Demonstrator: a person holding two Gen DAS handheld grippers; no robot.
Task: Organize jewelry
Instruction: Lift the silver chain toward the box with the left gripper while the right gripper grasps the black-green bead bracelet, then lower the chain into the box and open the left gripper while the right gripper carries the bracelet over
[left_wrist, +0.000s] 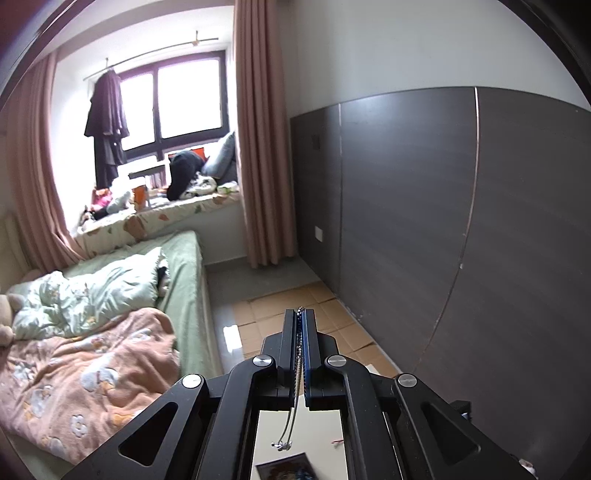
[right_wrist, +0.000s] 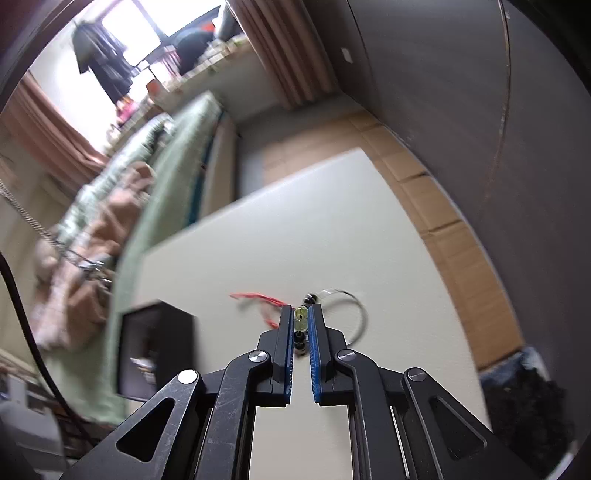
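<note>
Jewelry is showing in both views. A thin silver chain (left_wrist: 297, 369) is being pinched flat between the pressed-together blue pads of the left tongs (left_wrist: 300, 314); it is running back along the pads and hanging down in a loose loop, its clasp end dangling above the white worktop (left_wrist: 314, 435) without visibly touching it. The same chain is showing at the far left of the right wrist view, hanging in the air in front of the bed.

A beaded bracelet (right_wrist: 301, 321), with a yellowish-green bead and dark beads on a clear looping cord, is sitting between the fingers of the right tongs (right_wrist: 300, 314). Those fingers are standing narrowly apart with the beads filling the gap at the tips; whether they are actually squeezing the beads I cannot tell. The clear loop is lying on the worktop just right of the tips. A red string piece (right_wrist: 258, 299) is lying just left of the bracelet, toward the middle of the worktop. A dark box (right_wrist: 155, 347) is standing at the worktop's left edge.

Beyond the worktop, a bed (left_wrist: 110, 295) with green and peach bedding is stretching toward a curtained window (left_wrist: 173, 99), and flattened cardboard (left_wrist: 295, 306) is covering the floor beside a grey wall panel (left_wrist: 443, 203).
</note>
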